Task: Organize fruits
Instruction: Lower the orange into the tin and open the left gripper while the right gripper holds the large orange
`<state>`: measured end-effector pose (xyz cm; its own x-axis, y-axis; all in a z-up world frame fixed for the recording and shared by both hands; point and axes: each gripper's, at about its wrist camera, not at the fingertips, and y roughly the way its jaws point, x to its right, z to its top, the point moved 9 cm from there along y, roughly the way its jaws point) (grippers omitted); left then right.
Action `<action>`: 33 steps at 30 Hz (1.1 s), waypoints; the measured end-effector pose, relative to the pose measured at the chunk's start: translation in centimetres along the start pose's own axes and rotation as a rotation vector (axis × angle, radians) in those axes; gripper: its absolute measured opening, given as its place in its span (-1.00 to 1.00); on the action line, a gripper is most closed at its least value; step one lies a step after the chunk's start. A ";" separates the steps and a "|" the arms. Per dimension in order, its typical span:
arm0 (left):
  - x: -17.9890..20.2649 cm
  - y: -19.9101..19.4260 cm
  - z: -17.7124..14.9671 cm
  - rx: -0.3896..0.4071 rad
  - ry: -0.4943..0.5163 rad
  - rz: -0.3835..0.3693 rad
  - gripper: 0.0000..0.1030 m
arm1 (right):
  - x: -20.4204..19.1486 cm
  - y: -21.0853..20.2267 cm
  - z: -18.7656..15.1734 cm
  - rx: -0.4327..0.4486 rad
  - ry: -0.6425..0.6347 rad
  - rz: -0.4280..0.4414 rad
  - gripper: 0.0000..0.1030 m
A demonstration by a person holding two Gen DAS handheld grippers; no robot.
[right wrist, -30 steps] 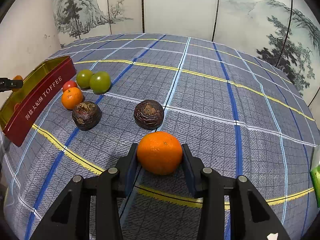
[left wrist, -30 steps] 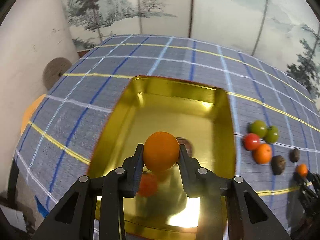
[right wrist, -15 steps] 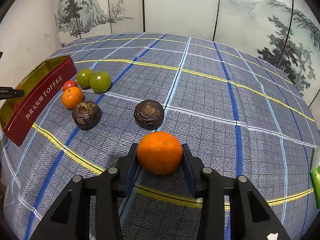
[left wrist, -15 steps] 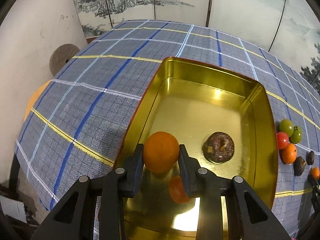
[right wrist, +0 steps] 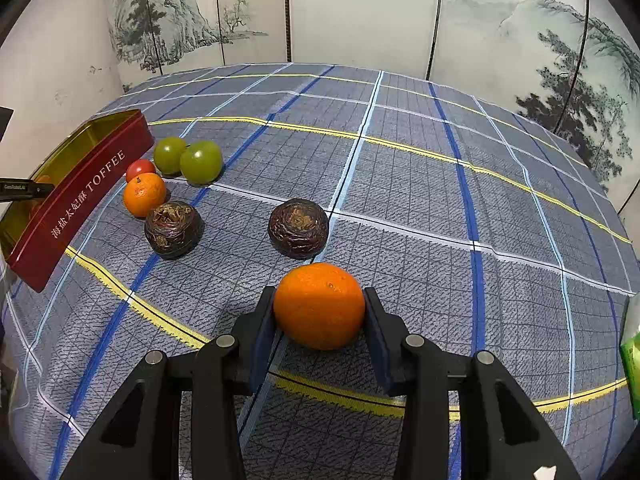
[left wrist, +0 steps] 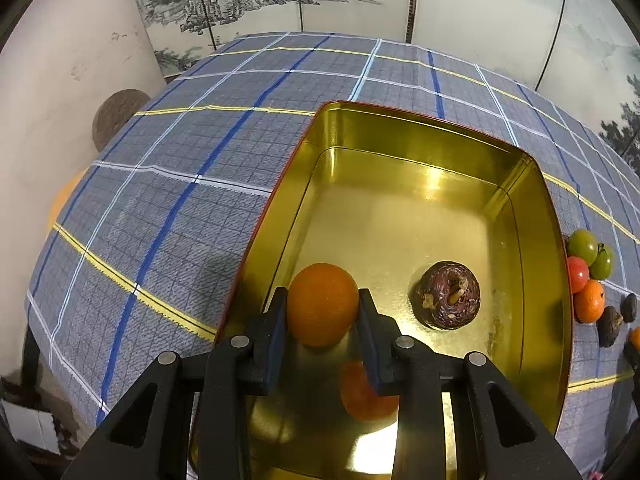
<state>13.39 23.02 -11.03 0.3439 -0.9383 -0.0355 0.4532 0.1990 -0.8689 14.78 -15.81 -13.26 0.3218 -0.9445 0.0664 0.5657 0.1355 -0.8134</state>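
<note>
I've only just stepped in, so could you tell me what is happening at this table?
A person is sorting fruit into a gold-lined tin with two handheld grippers. The left gripper holds an orange over the tin, where one dark wrinkled fruit already lies. The right gripper is closed on another orange down at the checked tablecloth. Two green fruits, a red one, an orange and two dark ones wait on the cloth beside the tin.

Bright overhead light glares off the gold tin [left wrist: 532, 264]; both sharp views bow strongly toward dark vignetted corners.
</note>
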 end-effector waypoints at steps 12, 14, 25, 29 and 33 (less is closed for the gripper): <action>0.4 0.3 -0.2 -0.005 0.033 0.019 -0.33 | -0.1 0.0 0.0 -0.005 -0.003 -0.002 -0.25; 0.5 0.3 -0.2 -0.005 0.039 0.023 -0.33 | -0.1 0.0 0.0 -0.005 -0.004 -0.004 -0.25; 0.5 0.4 -0.4 -0.009 0.059 0.039 -0.32 | -0.2 0.1 0.1 -0.007 -0.005 -0.005 -0.25; 0.5 0.4 -0.4 -0.011 0.056 0.036 -0.32 | -0.2 0.2 0.1 -0.008 -0.006 -0.006 -0.25; 0.5 0.4 -0.4 -0.012 0.055 0.036 -0.31 | -0.3 0.2 0.1 -0.009 -0.007 -0.006 -0.25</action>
<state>13.44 22.51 -11.58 0.3141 -0.9447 -0.0939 0.4314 0.2301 -0.8723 14.88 -15.52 -13.39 0.3233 -0.9433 0.0754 0.5607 0.1268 -0.8182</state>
